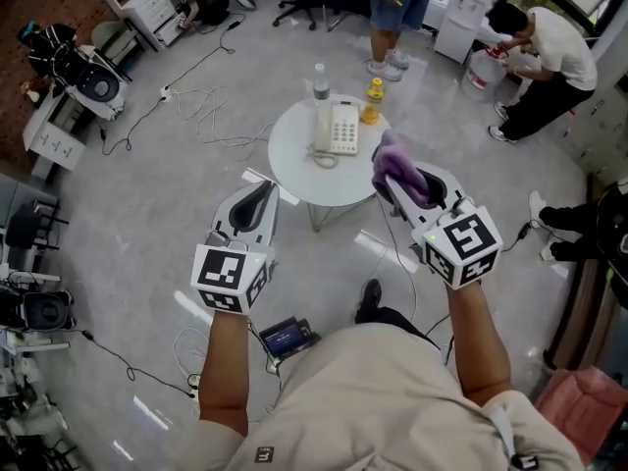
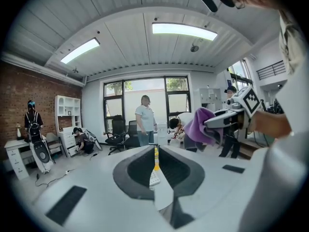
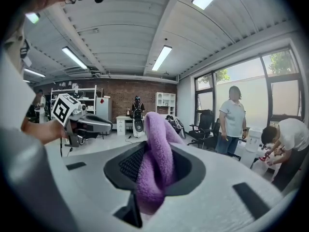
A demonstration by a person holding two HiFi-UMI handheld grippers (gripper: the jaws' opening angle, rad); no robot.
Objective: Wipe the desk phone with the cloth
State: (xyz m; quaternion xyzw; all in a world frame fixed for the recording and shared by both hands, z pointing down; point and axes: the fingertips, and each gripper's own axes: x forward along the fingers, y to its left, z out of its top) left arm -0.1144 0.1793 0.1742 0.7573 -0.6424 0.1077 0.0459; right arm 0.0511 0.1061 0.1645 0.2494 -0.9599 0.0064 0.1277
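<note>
A white desk phone [image 1: 336, 129] lies on a small round white table [image 1: 294, 170] ahead of me; a sliver of the phone [image 2: 153, 178] shows through the slit in the left gripper view. My right gripper [image 1: 390, 177] is shut on a purple cloth [image 1: 396, 167], which bulges between its jaws [image 3: 155, 163] and hangs in the air near the table's right edge. My left gripper [image 1: 263, 192] is shut with nothing in it, just short of the table's near left edge. From the left gripper view the cloth [image 2: 200, 127] and the right gripper [image 2: 223, 121] appear at the right.
On the table behind the phone stand a clear bottle [image 1: 320, 83] and a yellow bottle [image 1: 372, 102]. A person [image 1: 400, 8] stands beyond the table, another [image 1: 545, 62] crouches at the back right. Cables [image 1: 201, 106] trail over the floor; chairs and desks line the left.
</note>
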